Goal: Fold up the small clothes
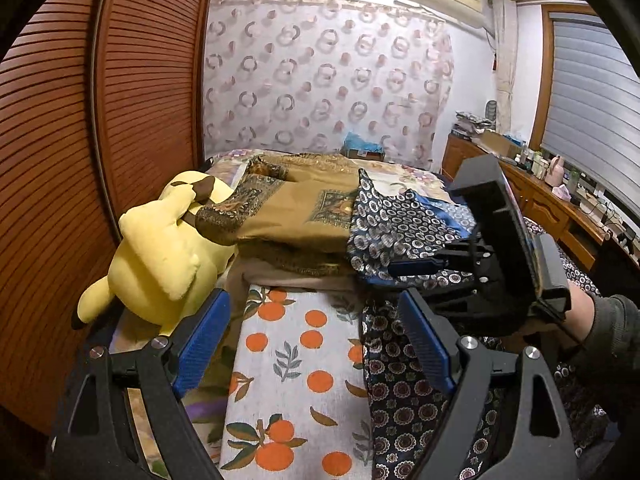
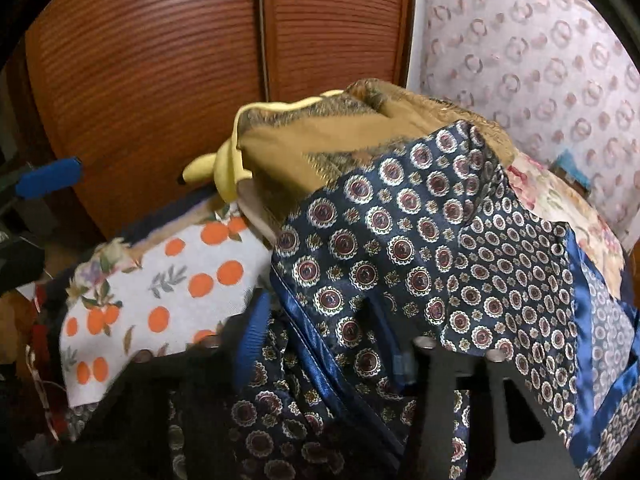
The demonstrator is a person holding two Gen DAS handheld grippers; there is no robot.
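Observation:
A navy patterned silk garment (image 1: 400, 220) with blue trim lies on the bed at right, one flap lifted; it fills the right wrist view (image 2: 440, 264). My left gripper (image 1: 316, 340) is open and empty, low over a white cloth printed with oranges (image 1: 296, 360). My right gripper (image 1: 416, 266) is at right in the left wrist view, shut on the navy garment's edge. In its own view the blue fingers (image 2: 252, 332) are partly buried in the fabric, which drapes over them.
A yellow plush toy (image 1: 160, 252) lies at the left by the brown louvred wardrobe (image 1: 100, 140). A folded tan patterned cloth (image 1: 296, 208) is behind. A wooden dresser (image 1: 560, 208) with clutter stands at the right.

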